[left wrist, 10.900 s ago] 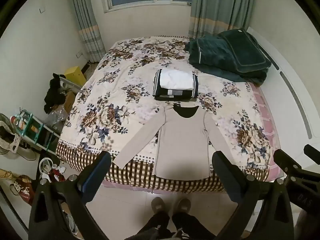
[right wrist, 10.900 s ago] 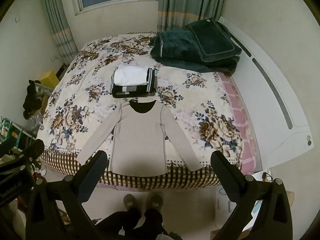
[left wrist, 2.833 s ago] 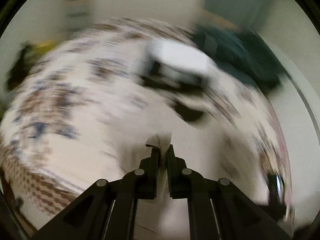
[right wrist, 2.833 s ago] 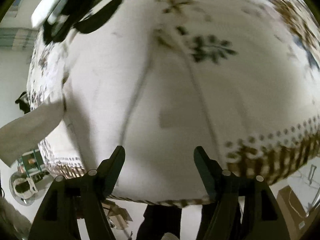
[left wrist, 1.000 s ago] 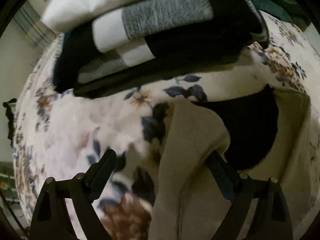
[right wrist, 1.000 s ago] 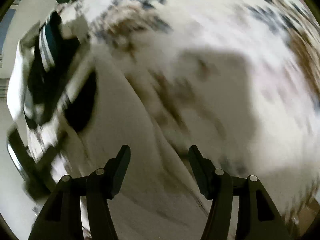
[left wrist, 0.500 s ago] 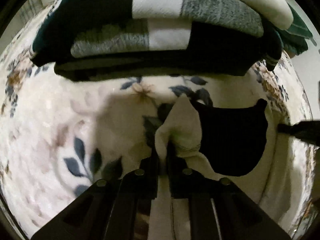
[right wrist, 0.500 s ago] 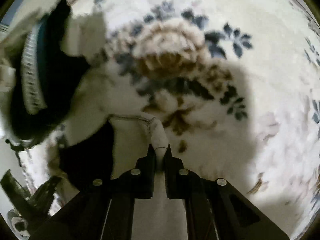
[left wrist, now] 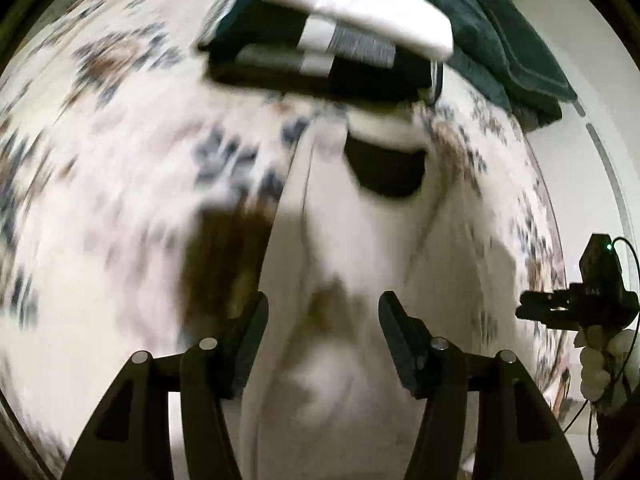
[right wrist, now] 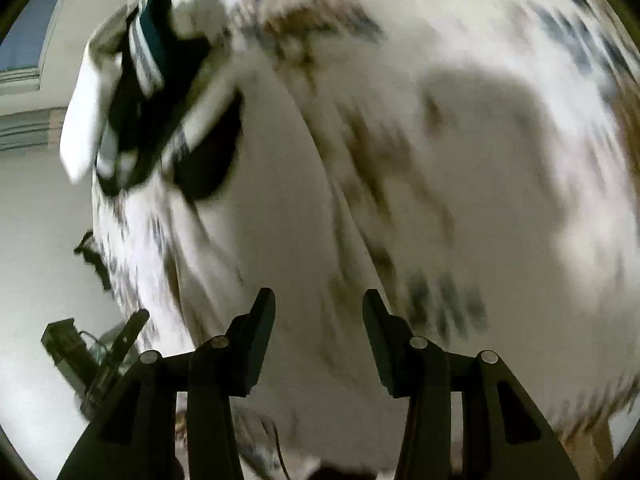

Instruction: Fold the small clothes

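A beige long-sleeved top (left wrist: 360, 240) with a black neck opening (left wrist: 384, 168) lies flat on the floral bedspread (left wrist: 100, 200). My left gripper (left wrist: 322, 320) is open and empty, above the top's chest. My right gripper (right wrist: 318, 316) is open and empty over the top (right wrist: 280, 200), whose dark neck opening (right wrist: 208, 152) lies up and to the left. Both views are motion-blurred. The right gripper also shows at the right edge of the left wrist view (left wrist: 576, 304).
A stack of folded clothes (left wrist: 332, 48) sits just beyond the collar, white on top, and shows in the right wrist view too (right wrist: 132, 92). A dark green blanket (left wrist: 512, 56) lies at the far right of the bed. The bed's right edge meets a white wall.
Half a second ago each gripper was shut on a shoulder of the top by the collar. Both have let go, opened, and pulled back toward the hem.
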`<state>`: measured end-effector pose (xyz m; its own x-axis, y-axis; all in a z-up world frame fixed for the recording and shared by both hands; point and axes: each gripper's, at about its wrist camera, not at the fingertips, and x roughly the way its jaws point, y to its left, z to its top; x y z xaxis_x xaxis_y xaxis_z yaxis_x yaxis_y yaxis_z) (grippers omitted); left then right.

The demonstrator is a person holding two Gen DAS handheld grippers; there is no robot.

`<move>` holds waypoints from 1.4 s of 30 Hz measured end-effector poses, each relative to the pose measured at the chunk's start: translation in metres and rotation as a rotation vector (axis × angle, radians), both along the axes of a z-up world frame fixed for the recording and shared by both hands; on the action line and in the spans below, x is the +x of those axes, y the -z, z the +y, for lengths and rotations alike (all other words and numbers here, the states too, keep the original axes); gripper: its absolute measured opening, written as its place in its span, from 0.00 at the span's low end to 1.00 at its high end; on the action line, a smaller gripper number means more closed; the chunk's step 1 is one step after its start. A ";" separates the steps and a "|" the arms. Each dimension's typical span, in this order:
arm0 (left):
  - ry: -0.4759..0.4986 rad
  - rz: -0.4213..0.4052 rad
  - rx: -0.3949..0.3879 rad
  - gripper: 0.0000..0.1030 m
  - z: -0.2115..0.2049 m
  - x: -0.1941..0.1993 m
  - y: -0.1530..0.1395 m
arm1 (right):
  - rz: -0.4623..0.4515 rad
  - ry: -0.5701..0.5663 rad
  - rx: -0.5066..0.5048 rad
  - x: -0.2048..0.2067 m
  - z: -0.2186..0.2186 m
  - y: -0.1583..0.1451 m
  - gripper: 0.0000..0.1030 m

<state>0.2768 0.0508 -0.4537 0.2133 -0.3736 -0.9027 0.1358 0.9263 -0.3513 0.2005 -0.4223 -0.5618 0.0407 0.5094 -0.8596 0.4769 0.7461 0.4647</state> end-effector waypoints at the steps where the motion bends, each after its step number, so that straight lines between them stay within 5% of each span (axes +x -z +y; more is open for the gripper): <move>1: -0.007 0.024 0.013 0.53 0.006 -0.019 0.002 | 0.026 -0.008 -0.001 -0.021 -0.004 0.003 0.46; 7: -0.081 0.233 0.067 0.53 0.034 -0.125 0.045 | 0.219 -0.025 0.044 -0.158 -0.006 0.048 0.46; 12: -0.110 0.370 0.064 0.53 0.051 -0.176 0.089 | 0.223 -0.008 0.106 -0.198 -0.004 0.074 0.46; 16: -0.116 0.356 0.020 0.51 0.047 -0.183 0.095 | 0.197 0.013 0.143 -0.203 0.000 0.084 0.46; 18: -0.113 0.334 0.013 0.24 0.045 -0.184 0.091 | 0.182 0.031 0.164 -0.200 0.009 0.089 0.36; 19: -0.113 0.334 0.023 0.04 0.043 -0.184 0.089 | 0.176 0.044 0.161 -0.197 0.015 0.090 0.11; 20: -0.121 0.332 0.018 0.04 0.041 -0.183 0.085 | 0.168 0.055 0.152 -0.195 0.020 0.089 0.04; 24: -0.187 0.363 -0.064 0.03 0.048 -0.179 0.065 | 0.128 0.101 0.163 -0.193 0.030 0.069 0.03; 27: -0.254 0.365 -0.157 0.03 0.060 -0.163 0.042 | 0.091 0.106 0.169 -0.180 0.032 0.049 0.03; 32: -0.260 0.243 -0.190 0.03 0.052 -0.101 0.010 | 0.005 0.129 0.149 -0.122 0.019 0.019 0.03; 38: -0.307 0.138 -0.216 0.07 0.045 -0.002 0.028 | -0.139 0.206 0.118 -0.023 -0.013 0.009 0.04; 39: -0.314 0.140 -0.212 0.11 0.045 0.004 0.036 | -0.137 0.211 0.124 -0.009 -0.019 0.012 0.05; 41: -0.331 0.120 -0.192 0.42 0.048 0.014 0.035 | -0.133 0.222 0.106 0.008 -0.025 0.012 0.22; 42: -0.341 0.092 -0.208 0.50 0.053 0.015 0.032 | -0.143 0.222 0.095 0.009 -0.029 0.011 0.31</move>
